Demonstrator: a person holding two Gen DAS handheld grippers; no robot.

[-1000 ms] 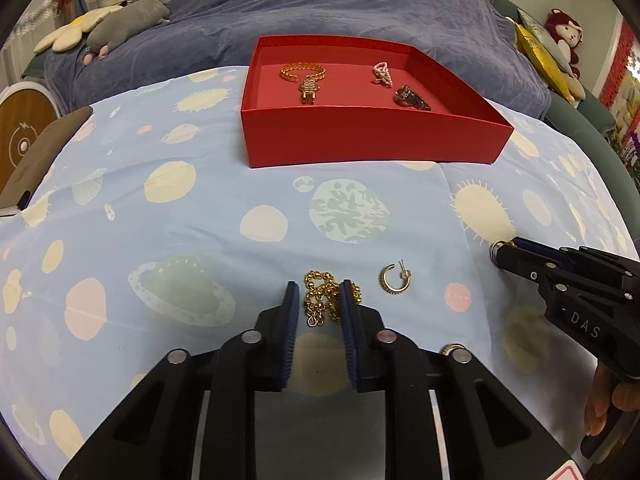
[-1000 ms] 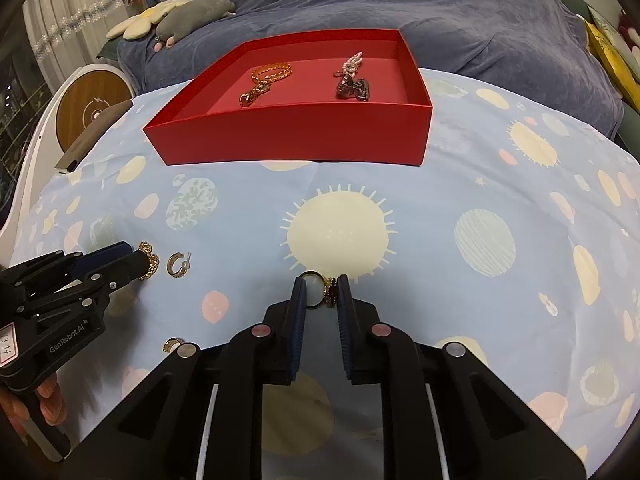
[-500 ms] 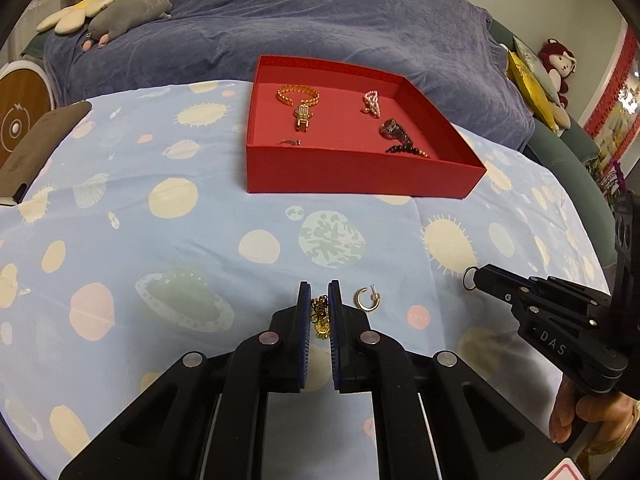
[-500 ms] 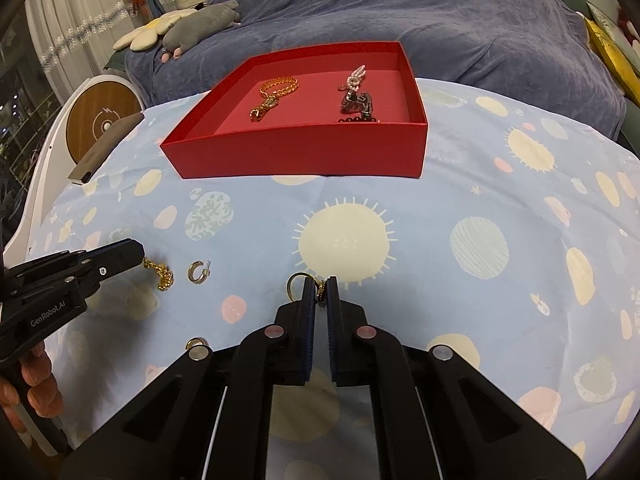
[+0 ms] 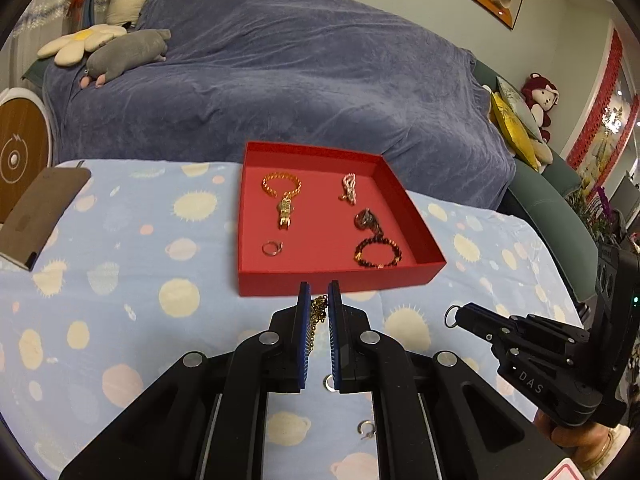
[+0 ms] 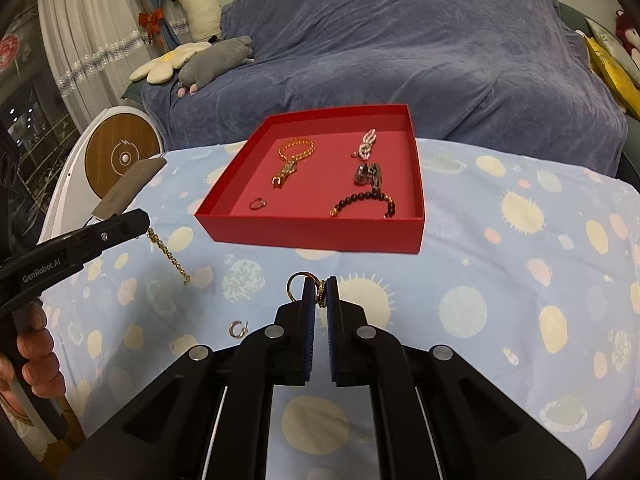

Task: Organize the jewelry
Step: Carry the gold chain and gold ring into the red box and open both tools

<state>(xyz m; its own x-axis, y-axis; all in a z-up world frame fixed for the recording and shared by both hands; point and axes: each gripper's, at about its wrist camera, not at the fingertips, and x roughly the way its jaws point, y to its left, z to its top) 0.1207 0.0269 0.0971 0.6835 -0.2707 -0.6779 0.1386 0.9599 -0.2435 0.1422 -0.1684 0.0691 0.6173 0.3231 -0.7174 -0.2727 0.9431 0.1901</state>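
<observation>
here my left gripper (image 5: 319, 300) is clamped on a gold chain (image 6: 168, 255) that dangles above the tablecloth (image 6: 500, 280), and my right gripper (image 6: 319, 290) pinches a ring (image 6: 297, 285). i'm mid-carry; next i judge both must reach over the red tray (image 6: 312, 232) wall and let go inside.

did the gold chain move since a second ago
Yes. The gold chain has gone up: it lay on the blue tablecloth and now dangles above it, clamped in the left hand-held gripper, nearer the red tray.
</observation>
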